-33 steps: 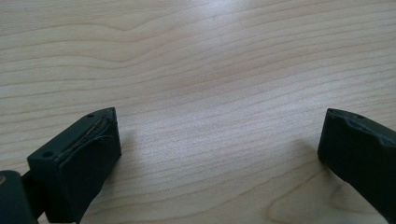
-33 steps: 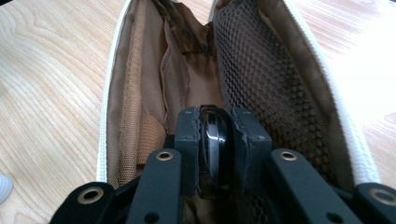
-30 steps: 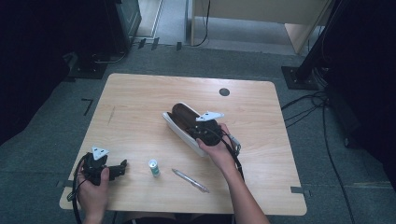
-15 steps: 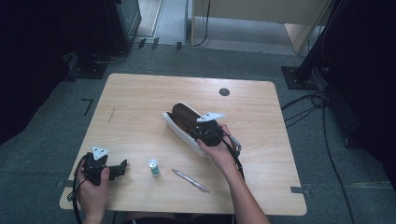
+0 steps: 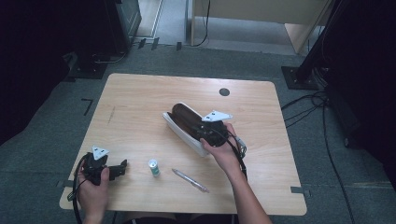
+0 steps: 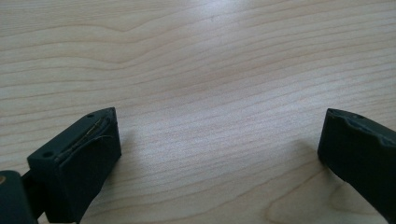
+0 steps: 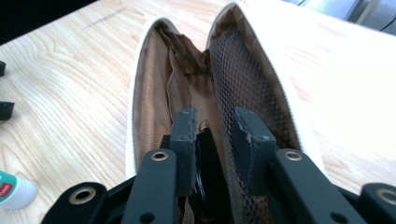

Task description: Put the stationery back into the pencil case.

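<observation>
Right gripper view: I'm keeping my right claw (image 7: 216, 140) nearly closed, apparently pinching something small and dark, inside the open pouch (image 7: 243, 79) to drop it in.

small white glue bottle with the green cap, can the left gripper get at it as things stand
Probably yes: the left gripper rests open on the wooden table, and bare wood lies between it and the small white glue bottle with the green cap.

High view overlooks the table (image 5: 140, 93); gripper views sit close above it.
</observation>
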`<state>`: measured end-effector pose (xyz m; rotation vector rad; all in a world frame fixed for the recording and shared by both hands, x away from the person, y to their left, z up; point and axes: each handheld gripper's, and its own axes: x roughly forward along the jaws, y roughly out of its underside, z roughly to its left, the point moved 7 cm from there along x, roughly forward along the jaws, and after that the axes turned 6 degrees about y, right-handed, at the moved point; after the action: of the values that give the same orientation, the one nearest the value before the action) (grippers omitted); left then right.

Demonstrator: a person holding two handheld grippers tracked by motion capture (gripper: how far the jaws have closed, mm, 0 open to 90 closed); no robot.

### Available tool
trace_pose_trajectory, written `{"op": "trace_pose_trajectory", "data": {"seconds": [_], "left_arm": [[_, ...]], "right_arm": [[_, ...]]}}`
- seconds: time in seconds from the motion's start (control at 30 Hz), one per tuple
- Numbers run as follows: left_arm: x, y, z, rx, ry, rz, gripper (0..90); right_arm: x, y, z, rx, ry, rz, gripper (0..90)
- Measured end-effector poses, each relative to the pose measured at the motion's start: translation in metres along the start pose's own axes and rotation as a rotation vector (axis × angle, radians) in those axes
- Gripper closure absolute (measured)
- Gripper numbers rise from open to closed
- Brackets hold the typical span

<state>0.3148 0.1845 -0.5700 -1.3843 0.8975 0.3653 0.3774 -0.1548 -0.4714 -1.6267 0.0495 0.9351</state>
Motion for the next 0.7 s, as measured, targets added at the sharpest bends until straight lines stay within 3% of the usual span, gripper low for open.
{"op": "trace_pose_trajectory", "data": {"seconds": [0.33,0.7], "left_arm": [[0.000,0.000,0.000,0.003,-0.001,0.001,0.0],[0.000,0.000,0.000,0.002,-0.001,0.000,0.0]], "right_arm": [[-0.028,-0.006,0.009,-0.005,-0.012,-0.068,70.3],[-0.048,0.003,0.025,-0.006,-0.036,-0.098,70.0]]}}
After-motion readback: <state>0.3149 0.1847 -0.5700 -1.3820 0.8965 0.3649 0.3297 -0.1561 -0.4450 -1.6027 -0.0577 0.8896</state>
